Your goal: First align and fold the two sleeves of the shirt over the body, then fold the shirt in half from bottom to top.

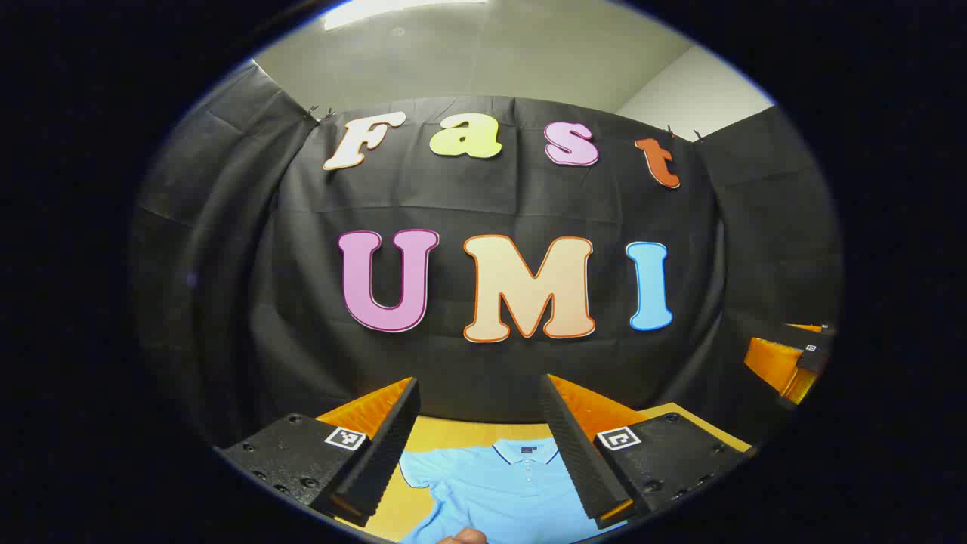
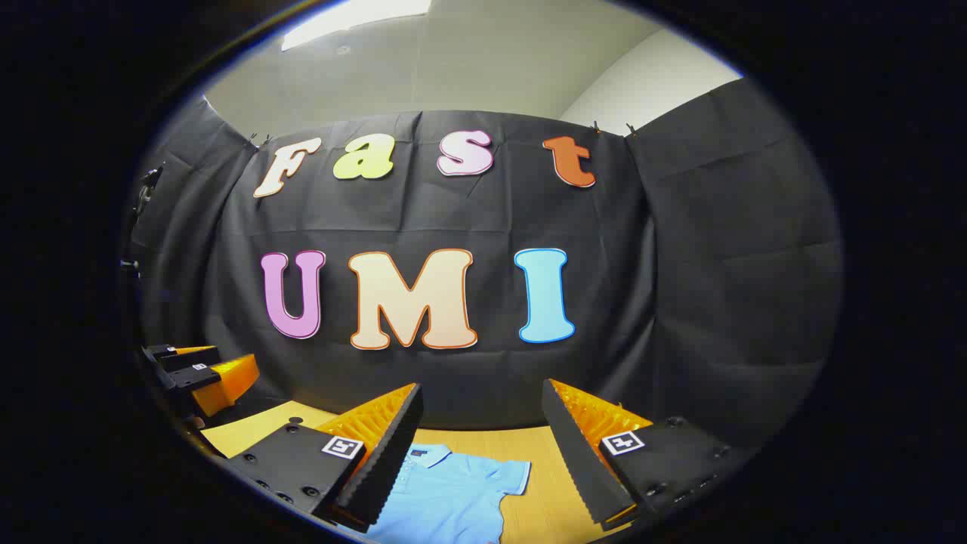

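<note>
— Where do things stand?

— Both claws are up off the bench, spread wide and holding nothing. Between the left claw [image 1: 480, 446] fingers, and below them, lies the light blue polo shirt [image 1: 502, 483], collar on the far side, placket buttons facing up. The right claw [image 2: 481, 453] hangs over the same polo shirt [image 2: 446, 491]; one short sleeve [image 2: 510, 476] sits just below the gap between its fingers, stretched out flat on the wooden bench [image 2: 544, 453].

— So nothing is folded?

— By the look of it, no. The sleeves lie out to the sides and the body is open.

— What could spoil it from here?

— Mostly the pinch, I'd say. The fabric is thin and flat on the bench, so a claw coming down shallow may slide over it or catch only the top layer, and the sleeve would drop halfway. If one claw lifts before the other, the body could drag and the sleeves land crooked.

— Anything in the way?

— A fingertip [image 1: 462, 536] shows at the near edge beneath the left claw. The other claw [image 1: 789, 363] is off to the right, well apart.
</note>
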Tool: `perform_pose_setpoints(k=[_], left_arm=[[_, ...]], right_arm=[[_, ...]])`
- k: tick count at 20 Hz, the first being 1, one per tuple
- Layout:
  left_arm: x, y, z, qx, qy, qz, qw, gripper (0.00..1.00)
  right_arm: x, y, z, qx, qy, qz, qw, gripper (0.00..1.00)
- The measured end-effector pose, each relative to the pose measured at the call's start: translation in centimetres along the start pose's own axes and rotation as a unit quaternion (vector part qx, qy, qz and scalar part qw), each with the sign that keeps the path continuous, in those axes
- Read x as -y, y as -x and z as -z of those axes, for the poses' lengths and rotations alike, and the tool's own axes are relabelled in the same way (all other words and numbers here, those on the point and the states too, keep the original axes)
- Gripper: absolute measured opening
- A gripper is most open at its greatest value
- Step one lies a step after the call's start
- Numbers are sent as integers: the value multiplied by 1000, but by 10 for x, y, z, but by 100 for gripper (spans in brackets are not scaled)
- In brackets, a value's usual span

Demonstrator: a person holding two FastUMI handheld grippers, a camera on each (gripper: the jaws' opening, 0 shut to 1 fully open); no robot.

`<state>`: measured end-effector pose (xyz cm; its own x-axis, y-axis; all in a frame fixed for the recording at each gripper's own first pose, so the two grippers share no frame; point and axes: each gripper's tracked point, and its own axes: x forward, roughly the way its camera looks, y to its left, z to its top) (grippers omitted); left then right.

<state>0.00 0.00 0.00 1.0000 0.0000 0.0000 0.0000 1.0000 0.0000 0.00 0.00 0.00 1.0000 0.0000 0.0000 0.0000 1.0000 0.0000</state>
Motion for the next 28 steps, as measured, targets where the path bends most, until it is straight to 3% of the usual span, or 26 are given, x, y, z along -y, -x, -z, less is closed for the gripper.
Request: perform_pose_setpoints(k=[17, 28], left_arm=[[-10, -8, 4, -4, -11, -3, 1000, 95], [-33, -24, 0, -1, -16, -15, 1000, 94]], right_arm=[[-13, -16, 9, -9, 2, -11, 1000, 98], [16, -91, 64, -35, 37, 31, 998, 100]])
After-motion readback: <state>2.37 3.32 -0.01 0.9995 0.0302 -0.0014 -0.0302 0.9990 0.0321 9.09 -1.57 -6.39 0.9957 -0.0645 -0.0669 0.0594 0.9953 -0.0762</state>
